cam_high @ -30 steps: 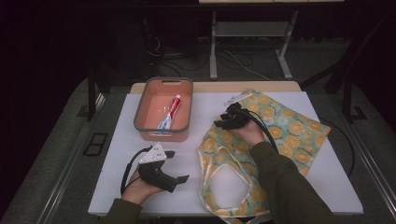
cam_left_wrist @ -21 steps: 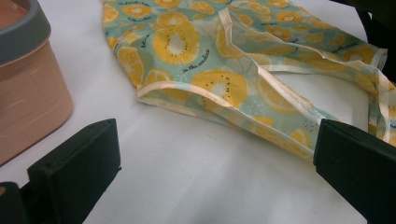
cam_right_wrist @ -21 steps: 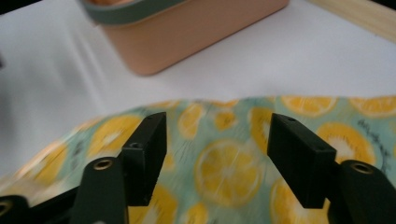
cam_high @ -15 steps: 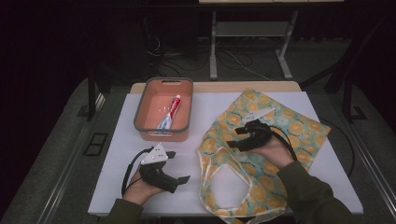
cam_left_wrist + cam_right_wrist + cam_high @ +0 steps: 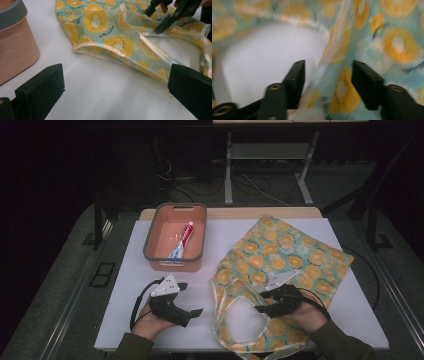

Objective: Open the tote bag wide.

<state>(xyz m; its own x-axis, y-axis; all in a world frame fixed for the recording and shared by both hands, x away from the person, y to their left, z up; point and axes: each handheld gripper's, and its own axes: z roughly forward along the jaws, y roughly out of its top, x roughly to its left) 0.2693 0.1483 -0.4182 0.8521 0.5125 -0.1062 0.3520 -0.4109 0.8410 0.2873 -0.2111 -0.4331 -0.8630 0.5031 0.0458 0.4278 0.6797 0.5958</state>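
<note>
We are looking down on a white bench (image 5: 235, 245) where a fruit-print cloth bag (image 5: 285, 255) is lying flat on the right half, its handle loops curling toward the near edge. Our right tongs (image 5: 264, 306) are hovering low over the bag's handle strap, jaws standing apart with the strap (image 5: 327, 72) running between them, not pinched. Our left tongs (image 5: 189, 301) are resting near the front-left, jaws spread wide over bare bench. Behind them an orange bin (image 5: 175, 239) is sitting, holding a toothpaste tube (image 5: 182, 240).
</note>
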